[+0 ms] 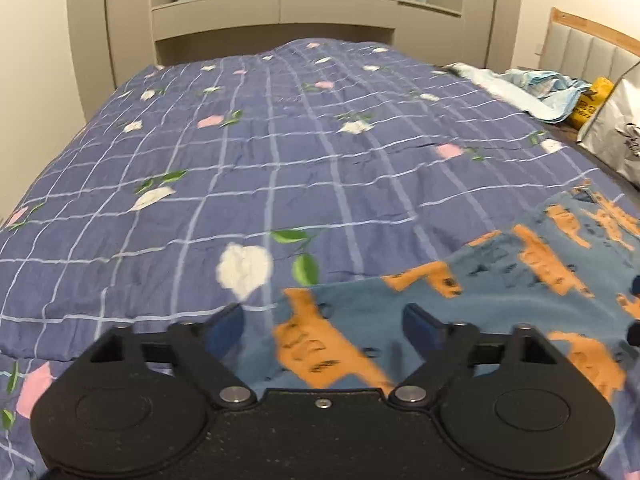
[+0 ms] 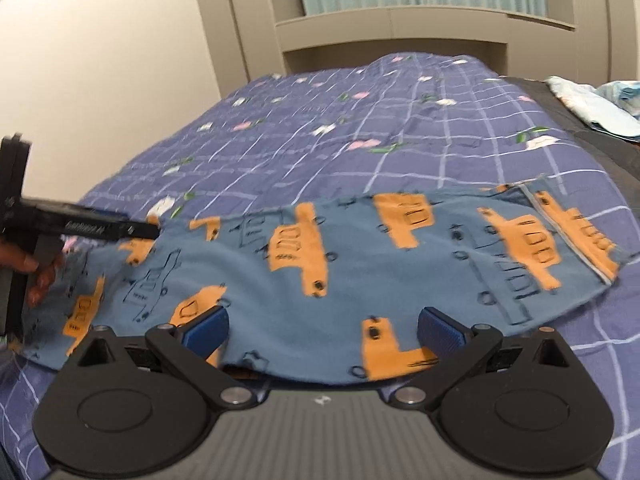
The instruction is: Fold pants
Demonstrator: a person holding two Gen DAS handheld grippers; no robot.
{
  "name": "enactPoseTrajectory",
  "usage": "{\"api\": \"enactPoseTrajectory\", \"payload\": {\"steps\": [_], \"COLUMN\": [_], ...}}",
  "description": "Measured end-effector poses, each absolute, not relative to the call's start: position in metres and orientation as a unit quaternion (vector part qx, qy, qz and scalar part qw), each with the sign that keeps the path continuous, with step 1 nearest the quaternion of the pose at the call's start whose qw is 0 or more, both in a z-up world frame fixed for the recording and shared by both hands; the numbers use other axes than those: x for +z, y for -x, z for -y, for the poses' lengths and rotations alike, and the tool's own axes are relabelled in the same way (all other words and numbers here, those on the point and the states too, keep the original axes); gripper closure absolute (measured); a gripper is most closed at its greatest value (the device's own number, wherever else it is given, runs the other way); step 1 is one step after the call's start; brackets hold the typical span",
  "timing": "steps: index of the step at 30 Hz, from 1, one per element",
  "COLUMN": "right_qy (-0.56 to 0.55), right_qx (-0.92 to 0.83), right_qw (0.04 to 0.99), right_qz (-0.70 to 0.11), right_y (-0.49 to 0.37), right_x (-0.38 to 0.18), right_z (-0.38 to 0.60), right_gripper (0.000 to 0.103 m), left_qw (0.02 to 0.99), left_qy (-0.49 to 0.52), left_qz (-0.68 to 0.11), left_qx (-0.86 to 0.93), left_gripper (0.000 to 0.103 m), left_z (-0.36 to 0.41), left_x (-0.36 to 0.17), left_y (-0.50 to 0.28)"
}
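Blue pants (image 2: 320, 264) printed with orange trucks lie spread flat across the near part of a bed, on a purple checked quilt (image 1: 280, 152) with white and pink flowers. The left gripper (image 1: 320, 320) hovers over the pants' left end, its jaws wide apart with nothing clamped between them. The right gripper (image 2: 324, 328) sits at the pants' near edge, jaws likewise apart, cloth lying between them ungripped. A hand (image 2: 36, 272) holds the left tool.

Soft matt cloth pants (image 2: 340, 264), crinkled, perhaps cotton quilt (image 1: 280, 152), matt black plastic gripper bodies.
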State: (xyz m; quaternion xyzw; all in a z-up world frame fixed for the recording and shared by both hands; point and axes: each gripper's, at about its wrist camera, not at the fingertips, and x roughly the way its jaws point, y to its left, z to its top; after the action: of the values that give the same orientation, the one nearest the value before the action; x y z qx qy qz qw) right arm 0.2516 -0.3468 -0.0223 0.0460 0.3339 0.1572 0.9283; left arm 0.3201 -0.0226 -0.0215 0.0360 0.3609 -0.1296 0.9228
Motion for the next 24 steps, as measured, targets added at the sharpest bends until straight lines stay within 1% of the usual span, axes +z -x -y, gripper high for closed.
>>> {"api": "enactPoseTrajectory", "payload": {"steps": [2,7,11,17,24], "right_qy": [-0.051,-0.069,-0.132,-0.199,-0.231], "right_qx": [0.142,0.096,0.078,0.079,0.102], "right_qw": [0.933,0.939,0.928,0.911,0.902], "right_qz": [-0.328,-0.325,-0.339,-0.353,-0.350], "right_y": [-0.248,-0.243,-0.247,-0.270,-0.297], "right_x": [-0.020,-0.017,-0.021,-0.033,-0.047], "right_z": [0.359,0.401,0.449,0.499,0.520], "right_gripper": [0.000,0.000,0.000,0.000,0.000], "left_qw": [0.924,0.920,0.914,0.906,0.902], "left_qy": [-0.030,-0.010,-0.001,-0.010,-0.019], "left_qz": [-0.356,-0.346,-0.342,-0.344,-0.356], "left_qx": [-0.139,-0.185,-0.220,-0.248,-0.244], "left_gripper": [0.002,0.002,0.001,0.001,0.001], "left_z": [0.035,0.073,0.106,0.155,0.192], "left_x": [-0.017,-0.013,-0.014,-0.023,-0.043], "left_y": [-0.312,-0.295,-0.291,-0.303,-0.328]}}
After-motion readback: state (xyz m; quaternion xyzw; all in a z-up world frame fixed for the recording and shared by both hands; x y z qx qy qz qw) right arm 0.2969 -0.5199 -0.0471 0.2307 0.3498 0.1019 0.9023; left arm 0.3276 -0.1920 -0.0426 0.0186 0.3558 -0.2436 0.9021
